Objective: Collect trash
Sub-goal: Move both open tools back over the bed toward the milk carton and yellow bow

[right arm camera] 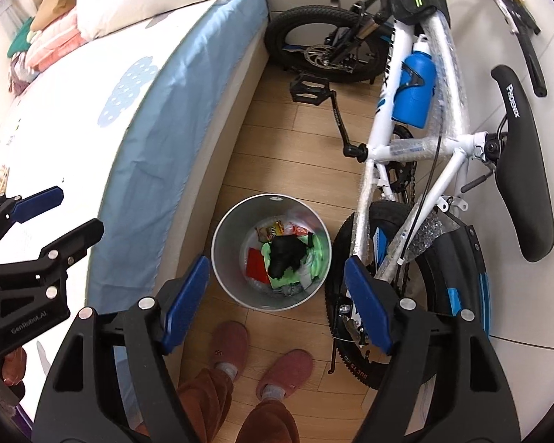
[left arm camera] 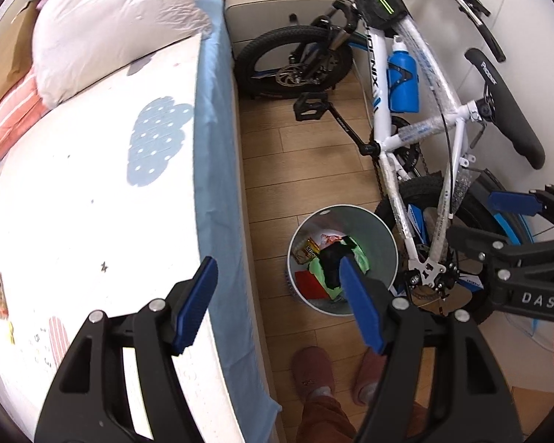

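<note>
A: Gripper status?
B: Right gripper (right arm camera: 275, 297) has its jaws spread wide, nothing between the blue pads, hanging above the bin (right arm camera: 236, 229). Left gripper (left arm camera: 279, 301) jaws also apart, empty, over the bed edge.
A: Room?
B: Largest first: bed (left arm camera: 92, 192) on the left, white cover with a blue cloud print, light blue sheet down the side. White bike (right arm camera: 417, 140) against the right wall, frame in bubble wrap, black saddle, blue bottle (right arm camera: 413, 88) in its cage. Wood plank floor between them.
A: Trash?
B: In the bin, a round grey metal bucket on the floor between bed and rear wheel. Inside: crumpled black item (right arm camera: 282, 253) on top of green wrapping (right arm camera: 315, 254), red flat piece (right arm camera: 256, 262), yellow snack wrapper (right arm camera: 271, 230).
A: Person?
B: Pink slippers (right arm camera: 256, 356), brown trousers, just below the bin.
</note>
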Available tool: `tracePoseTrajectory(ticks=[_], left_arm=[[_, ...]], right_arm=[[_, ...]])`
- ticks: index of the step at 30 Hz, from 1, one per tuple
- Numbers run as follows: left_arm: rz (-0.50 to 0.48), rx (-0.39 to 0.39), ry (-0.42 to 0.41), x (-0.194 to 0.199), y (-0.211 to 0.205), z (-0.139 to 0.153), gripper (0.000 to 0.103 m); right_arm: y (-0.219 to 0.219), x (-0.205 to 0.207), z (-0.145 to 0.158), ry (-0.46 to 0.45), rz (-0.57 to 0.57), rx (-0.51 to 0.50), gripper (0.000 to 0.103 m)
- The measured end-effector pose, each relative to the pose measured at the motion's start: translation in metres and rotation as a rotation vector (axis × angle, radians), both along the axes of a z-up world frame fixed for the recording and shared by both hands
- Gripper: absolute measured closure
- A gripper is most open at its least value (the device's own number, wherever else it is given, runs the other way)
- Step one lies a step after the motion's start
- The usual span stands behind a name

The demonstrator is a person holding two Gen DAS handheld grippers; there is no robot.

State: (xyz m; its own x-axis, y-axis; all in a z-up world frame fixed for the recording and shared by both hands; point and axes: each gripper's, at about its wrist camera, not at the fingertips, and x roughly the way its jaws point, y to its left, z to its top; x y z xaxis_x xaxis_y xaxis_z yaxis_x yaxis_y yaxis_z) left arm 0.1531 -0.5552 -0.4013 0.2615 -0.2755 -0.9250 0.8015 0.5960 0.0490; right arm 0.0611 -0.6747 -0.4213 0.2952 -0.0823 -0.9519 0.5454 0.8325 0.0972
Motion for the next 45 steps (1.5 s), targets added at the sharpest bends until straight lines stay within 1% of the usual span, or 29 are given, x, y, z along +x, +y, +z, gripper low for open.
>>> tracePoseTrajectory(ticks=[3,6,10,12,17,22,24,25,26,28,31,36,40,45], left_arm=[[0.033,-0.007,-0.007,0.000,0.012,0.008,0.034],[0.081,-0.014,-0.020,0.000,0.030,0.021,0.034],[0.174,-0.017,-0.047,0.000,0.062,0.046,0.034],[0.227,-0.015,-0.061,0.001,0.081,0.060,0.034],[0.394,-0.009,-0.086,0.002,0.139,0.104,0.034],[0.593,0.028,-0.120,0.005,0.203,0.145,0.034],[0.652,0.032,-0.128,0.007,0.227,0.160,0.034],[0.682,0.030,-0.130,0.008,0.241,0.169,0.033],[0.708,0.036,-0.135,0.009,0.252,0.175,0.030],[0.757,0.037,-0.149,0.012,0.278,0.191,0.029],[0.816,0.046,-0.171,0.019,0.312,0.211,0.029],[0.916,0.045,-0.222,0.038,0.368,0.242,0.029],[0.989,0.029,-0.244,0.054,0.404,0.257,0.029],[1.051,0.031,-0.270,0.071,0.431,0.265,0.029]], right_arm=[[0.010,0.002,0.008,-0.003,0.029,0.003,0.030],[0.025,0.007,0.021,-0.012,0.082,-0.007,0.030],[0.053,0.020,0.047,-0.010,0.182,-0.058,0.030],[0.069,0.027,0.063,-0.017,0.236,-0.087,0.030],[0.114,0.046,0.115,-0.071,0.389,-0.132,0.030],[0.175,0.070,0.170,-0.125,0.580,-0.166,0.030],[0.201,0.080,0.189,-0.145,0.650,-0.175,0.030],[0.214,0.085,0.197,-0.156,0.681,-0.177,0.029],[0.226,0.091,0.206,-0.166,0.708,-0.177,0.029],[0.251,0.104,0.220,-0.184,0.750,-0.167,0.029],[0.290,0.126,0.238,-0.190,0.822,-0.154,0.029],[0.349,0.163,0.270,-0.236,0.936,-0.138,0.029],[0.390,0.192,0.289,-0.280,1.002,-0.154,0.029],[0.421,0.223,0.300,-0.309,1.049,-0.145,0.029]])
